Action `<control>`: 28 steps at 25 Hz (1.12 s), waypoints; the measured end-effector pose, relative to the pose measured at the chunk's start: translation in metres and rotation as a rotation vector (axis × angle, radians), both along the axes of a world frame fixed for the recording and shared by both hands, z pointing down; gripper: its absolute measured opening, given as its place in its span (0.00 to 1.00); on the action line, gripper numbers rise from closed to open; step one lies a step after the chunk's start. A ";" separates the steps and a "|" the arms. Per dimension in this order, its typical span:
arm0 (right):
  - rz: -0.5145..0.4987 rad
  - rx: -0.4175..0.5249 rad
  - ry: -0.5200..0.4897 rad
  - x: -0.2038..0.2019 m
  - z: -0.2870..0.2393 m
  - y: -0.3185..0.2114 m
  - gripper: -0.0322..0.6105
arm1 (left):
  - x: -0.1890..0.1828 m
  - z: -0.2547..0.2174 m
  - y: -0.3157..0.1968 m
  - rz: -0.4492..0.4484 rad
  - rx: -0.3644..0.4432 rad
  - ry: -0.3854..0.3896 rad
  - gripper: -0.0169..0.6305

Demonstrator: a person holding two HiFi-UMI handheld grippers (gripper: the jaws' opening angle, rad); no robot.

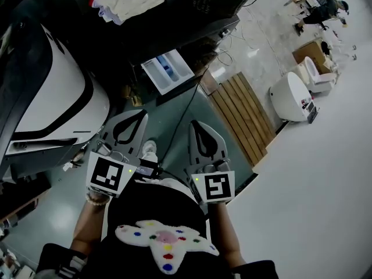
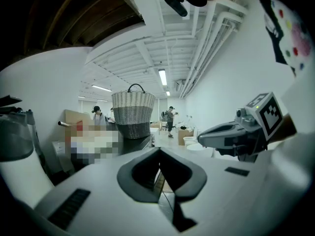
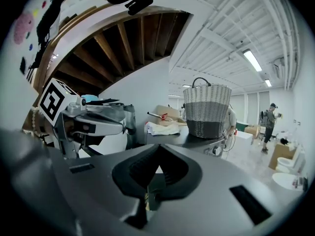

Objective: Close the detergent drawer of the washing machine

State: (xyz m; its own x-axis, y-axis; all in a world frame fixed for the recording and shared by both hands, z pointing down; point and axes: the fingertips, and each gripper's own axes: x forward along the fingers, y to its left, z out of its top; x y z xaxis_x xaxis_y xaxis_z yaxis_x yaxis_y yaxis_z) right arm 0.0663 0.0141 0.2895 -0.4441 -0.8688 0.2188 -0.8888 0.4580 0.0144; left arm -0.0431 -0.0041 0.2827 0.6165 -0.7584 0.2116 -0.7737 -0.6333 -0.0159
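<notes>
Ahead of you, well apart: open detergent drawer (image 1: 168,70) juts toward you from washing machine (image 1: 203,31). Left claw (image 1: 138,116) slightly nearer than right claw (image 1: 196,125); both pinched together, empty.

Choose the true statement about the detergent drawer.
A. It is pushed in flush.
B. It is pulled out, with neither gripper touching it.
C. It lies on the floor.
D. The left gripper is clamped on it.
B: in the head view the detergent drawer juts out of the washing machine, compartments showing; the left gripper and right gripper are short of it, shut on nothing.
</notes>
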 end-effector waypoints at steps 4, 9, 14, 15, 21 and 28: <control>0.006 -0.002 0.008 -0.007 0.000 -0.026 0.06 | -0.008 0.009 -0.026 0.021 -0.010 -0.048 0.04; 0.016 -0.006 0.013 -0.011 0.001 -0.053 0.05 | -0.011 0.009 -0.054 0.034 -0.008 -0.029 0.04; 0.022 -0.014 0.016 -0.014 0.003 -0.067 0.05 | -0.012 0.008 -0.069 0.031 -0.018 0.014 0.04; 0.022 -0.015 0.018 -0.014 0.003 -0.069 0.05 | -0.012 0.009 -0.070 0.031 -0.020 0.015 0.04; 0.044 -0.013 0.023 -0.010 0.003 -0.073 0.05 | -0.008 0.013 -0.076 0.054 -0.019 0.014 0.04; 0.038 -0.015 0.013 -0.006 0.001 -0.074 0.05 | -0.005 0.008 -0.078 0.038 -0.013 0.014 0.04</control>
